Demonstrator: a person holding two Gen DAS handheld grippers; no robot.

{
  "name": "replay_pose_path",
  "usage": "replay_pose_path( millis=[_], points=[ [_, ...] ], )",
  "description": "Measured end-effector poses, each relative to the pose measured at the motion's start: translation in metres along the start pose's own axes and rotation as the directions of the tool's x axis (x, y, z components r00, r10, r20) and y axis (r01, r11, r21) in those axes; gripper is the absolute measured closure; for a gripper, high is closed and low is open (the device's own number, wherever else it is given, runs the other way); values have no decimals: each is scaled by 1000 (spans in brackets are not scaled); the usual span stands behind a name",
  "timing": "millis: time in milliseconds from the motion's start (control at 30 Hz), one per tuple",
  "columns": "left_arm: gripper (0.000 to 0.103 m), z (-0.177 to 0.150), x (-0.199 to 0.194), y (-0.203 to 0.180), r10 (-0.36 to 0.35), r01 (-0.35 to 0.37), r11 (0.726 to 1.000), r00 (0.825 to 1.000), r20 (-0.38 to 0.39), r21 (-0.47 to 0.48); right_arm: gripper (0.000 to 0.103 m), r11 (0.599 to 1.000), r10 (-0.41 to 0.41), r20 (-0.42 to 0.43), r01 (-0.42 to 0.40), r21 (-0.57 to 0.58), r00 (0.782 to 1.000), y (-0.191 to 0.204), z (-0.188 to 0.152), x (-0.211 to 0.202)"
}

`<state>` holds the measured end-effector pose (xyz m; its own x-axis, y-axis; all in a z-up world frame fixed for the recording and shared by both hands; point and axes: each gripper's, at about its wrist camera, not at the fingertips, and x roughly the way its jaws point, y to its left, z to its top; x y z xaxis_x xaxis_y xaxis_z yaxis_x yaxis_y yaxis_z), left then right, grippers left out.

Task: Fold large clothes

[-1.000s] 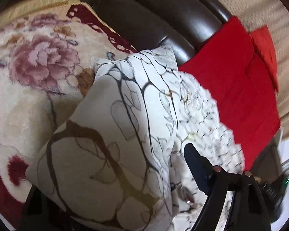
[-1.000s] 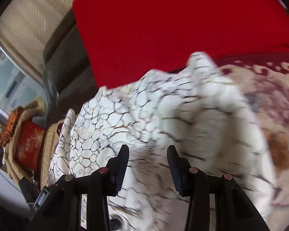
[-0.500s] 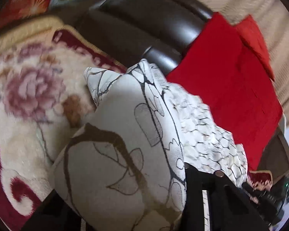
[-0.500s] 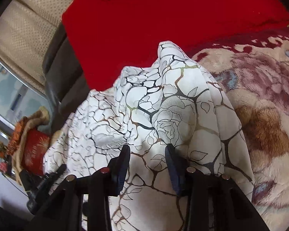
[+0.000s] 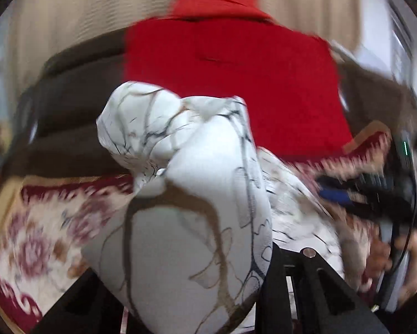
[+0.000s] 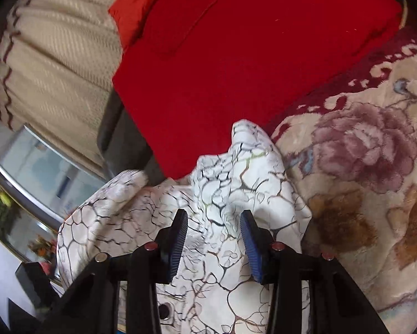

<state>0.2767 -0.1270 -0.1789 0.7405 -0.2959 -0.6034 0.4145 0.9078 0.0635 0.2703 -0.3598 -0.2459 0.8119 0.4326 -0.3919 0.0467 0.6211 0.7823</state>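
Observation:
A white garment (image 5: pixel 180 222) with a dark and golden vein-and-rose print hangs bunched in front of the left wrist camera. It drapes over my left gripper (image 5: pixel 208 278) and hides the fingertips, so the jaws cannot be read. In the right wrist view the same garment (image 6: pixel 222 189) lies under and between the fingers of my right gripper (image 6: pixel 214 239). Its blue pads (image 6: pixel 250 245) stand well apart with the cloth loose between them. The right gripper also shows blurred in the left wrist view (image 5: pixel 361 194).
A floral plush blanket (image 6: pixel 361 167) covers the dark brown sofa (image 5: pixel 77 105). A large red cushion (image 6: pixel 250 55) leans on the backrest. A beige curtain (image 6: pixel 55 55) hangs behind. A glass table edge (image 6: pixel 27 167) lies at the left.
The left gripper has swung and lifted with the garment, now facing the red cushion. The right gripper's fingers have spread wider and the cloth has sunk lower between them.

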Motion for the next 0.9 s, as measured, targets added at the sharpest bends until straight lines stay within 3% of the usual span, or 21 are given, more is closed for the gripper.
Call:
replay_pose_path(
  millis=[133, 200, 233, 300, 367, 400, 533, 600, 667, 733, 800, 900],
  points=[
    [79, -17, 46, -71, -6, 29, 983, 992, -122, 184, 60, 997, 21, 52, -25, 71, 998, -18, 15, -16],
    [77, -35, 73, -92, 34, 15, 969, 980, -195, 248, 59, 994, 8, 74, -15, 106, 997, -30, 22, -23],
    [76, -41, 78, -97, 57, -2, 963, 979, -197, 269, 59, 992, 5, 78, -15, 126, 997, -36, 25, -25],
    [64, -45, 74, -100, 52, 0, 957, 984, -172, 289, 54, 987, 11, 68, -22, 159, 998, -43, 29, -26],
    [39, -41, 65, -99, -4, 54, 960, 984, -179, 276, 38, 985, 26, 63, -37, 171, 998, -44, 30, -24],
    [37, -38, 61, -97, -33, 82, 960, 983, -183, 267, 34, 985, 35, 59, -44, 165, 998, -42, 30, -22],
    [32, -20, 21, -76, -193, 219, 956, 971, -140, 197, 34, 993, 56, 14, -57, 100, 998, -23, 29, -9],
    [28, -16, -5, -52, -317, 327, 937, 944, -94, 121, 34, 998, 38, 1, -38, 43, 999, -9, 27, -3],
    [26, -13, -27, -32, -372, 374, 924, 927, -36, 80, 34, 999, 37, 2, -37, 9, 999, 0, 24, -1],
    [22, -8, -34, -12, -328, 327, 944, 945, 11, 46, 34, 999, 23, 18, -22, -36, 1000, 14, 23, 1],
    [20, -6, -29, 16, -225, 226, 974, 974, 36, -20, 32, 996, 2, 37, 1, -93, 999, 29, 23, 3],
    [20, -17, -4, 47, -119, 116, 985, 993, -15, -126, 28, 986, -19, 37, 25, -164, 999, 51, 24, 19]
  ],
)
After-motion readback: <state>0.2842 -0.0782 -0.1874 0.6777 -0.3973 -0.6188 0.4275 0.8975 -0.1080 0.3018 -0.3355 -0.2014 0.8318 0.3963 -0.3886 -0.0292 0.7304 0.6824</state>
